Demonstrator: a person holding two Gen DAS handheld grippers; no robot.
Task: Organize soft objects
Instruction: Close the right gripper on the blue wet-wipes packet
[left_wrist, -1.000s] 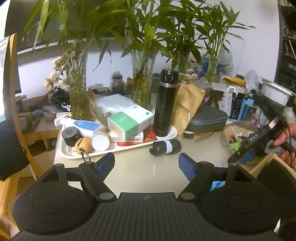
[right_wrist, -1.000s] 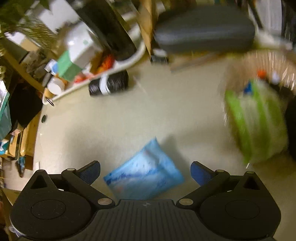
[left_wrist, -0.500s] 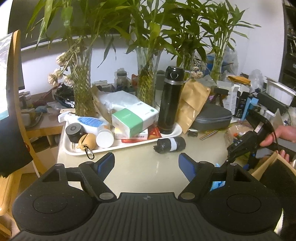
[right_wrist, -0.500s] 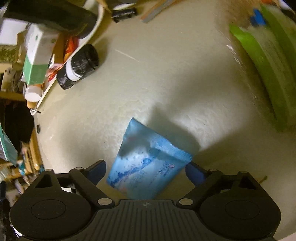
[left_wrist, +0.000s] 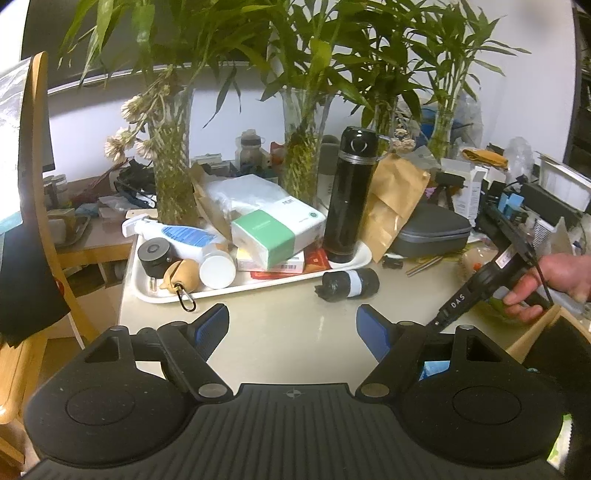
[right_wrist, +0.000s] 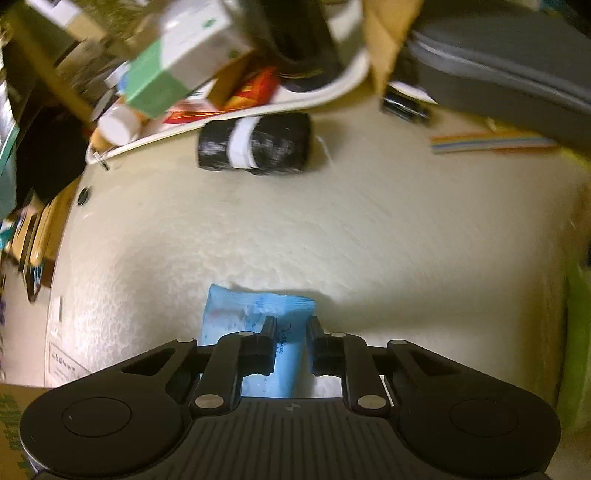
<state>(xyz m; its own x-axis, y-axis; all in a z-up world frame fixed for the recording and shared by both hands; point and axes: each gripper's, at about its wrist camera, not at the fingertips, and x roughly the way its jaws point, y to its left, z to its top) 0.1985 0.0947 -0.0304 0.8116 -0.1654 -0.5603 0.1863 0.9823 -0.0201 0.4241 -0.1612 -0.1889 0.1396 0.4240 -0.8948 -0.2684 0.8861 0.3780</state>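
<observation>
Right hand-held gripper (right_wrist: 291, 345) has just closed onto blue soft packet (right_wrist: 258, 314).
Left hand-held gripper (left_wrist: 291, 328) wide, empty; black roll (right_wrist: 255, 146) remains on worktop (right_wrist: 332, 229).

hidden, cut off, blurred

right wrist view: upper half smeared by motion; tray (right_wrist: 236, 114) contents and print on the green-and-white box (right_wrist: 177, 59) unreadable. blue packet (right_wrist: 255, 314) near end covered by the right gripper (right_wrist: 290, 332) body; small lettering on it too fine to read. green thing (right_wrist: 580, 332) cut by right edge, unidentifiable. left wrist view: blue packet shows only as a sliver (left_wrist: 434, 369) behind the left gripper (left_wrist: 291, 326) frame; person's hand (left_wrist: 550, 280) cut by right edge; clutter behind the vases (left_wrist: 173, 166) too small to tell.
</observation>
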